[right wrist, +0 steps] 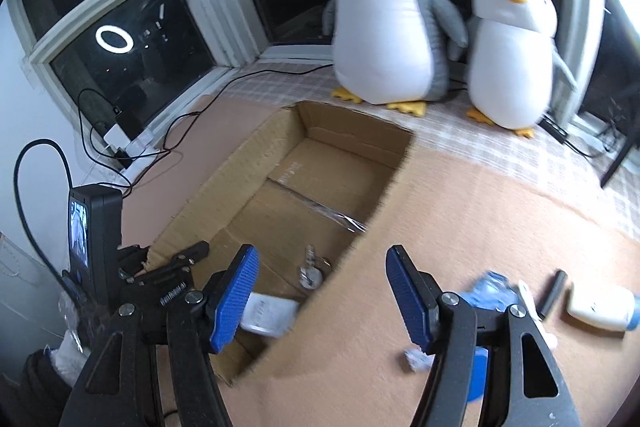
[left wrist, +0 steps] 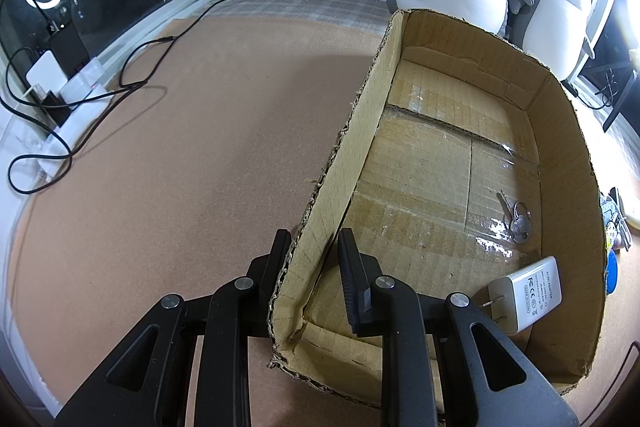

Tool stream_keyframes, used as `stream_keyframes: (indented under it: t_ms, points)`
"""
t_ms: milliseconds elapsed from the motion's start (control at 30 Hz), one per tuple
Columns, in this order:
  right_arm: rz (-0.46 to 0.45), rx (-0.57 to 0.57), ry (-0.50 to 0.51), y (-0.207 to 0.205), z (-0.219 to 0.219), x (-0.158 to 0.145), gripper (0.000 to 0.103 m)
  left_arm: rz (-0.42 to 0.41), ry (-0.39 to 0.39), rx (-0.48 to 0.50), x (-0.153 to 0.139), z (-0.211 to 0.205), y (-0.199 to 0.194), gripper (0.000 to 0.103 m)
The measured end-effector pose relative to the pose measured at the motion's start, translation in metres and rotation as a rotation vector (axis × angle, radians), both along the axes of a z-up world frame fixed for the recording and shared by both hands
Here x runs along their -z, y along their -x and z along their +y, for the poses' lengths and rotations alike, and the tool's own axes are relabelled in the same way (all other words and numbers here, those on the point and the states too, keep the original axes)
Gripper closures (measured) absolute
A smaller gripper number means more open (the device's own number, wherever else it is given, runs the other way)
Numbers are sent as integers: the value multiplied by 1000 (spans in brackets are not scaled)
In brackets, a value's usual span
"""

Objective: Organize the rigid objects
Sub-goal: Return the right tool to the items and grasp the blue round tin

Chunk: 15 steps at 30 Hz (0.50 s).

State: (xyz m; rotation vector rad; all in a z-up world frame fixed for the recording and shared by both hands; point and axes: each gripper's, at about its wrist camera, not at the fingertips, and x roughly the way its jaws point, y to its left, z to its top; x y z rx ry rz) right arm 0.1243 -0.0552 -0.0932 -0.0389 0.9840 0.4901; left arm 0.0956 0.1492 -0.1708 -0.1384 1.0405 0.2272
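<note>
While the cardboard box (left wrist: 472, 163) sits open-topped on the tan mat (left wrist: 180, 155), its near left wall is straddled by the left gripper (left wrist: 314, 267): one black finger is seen outside the wall, the other inside, with the jaws only partly closed. Whether the cardboard is actually pinched cannot be told. A white power adapter (left wrist: 528, 293) is seen lying flat on the box floor near the right wall, prongs toward the camera, and a set of keys (left wrist: 516, 219) is seen just beyond it, apart from it.

In the right wrist view, the right gripper (right wrist: 322, 291) is held wide open above the box's near right wall, blue pads (right wrist: 236, 299) facing each other, nothing between them. Outside the box on the mat, to the right, a blurred blue-white packet (right wrist: 490, 291), a dark stick-like item (right wrist: 554, 293) and a white bottle (right wrist: 600, 309) are seen lying near each other. Two penguin plushies (right wrist: 388, 23) are seen behind the box by the window.
</note>
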Motion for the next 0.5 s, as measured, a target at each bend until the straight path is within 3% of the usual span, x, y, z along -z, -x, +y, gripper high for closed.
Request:
stream_keyframes:
  t_ms: [233,500]
  points:
    - [37,82,49,17,-57,10,41,0,-1,1,0,0,0,81]
    - [116,144,101,34,-101,42,40,2,-9,2,0,1,0,81]
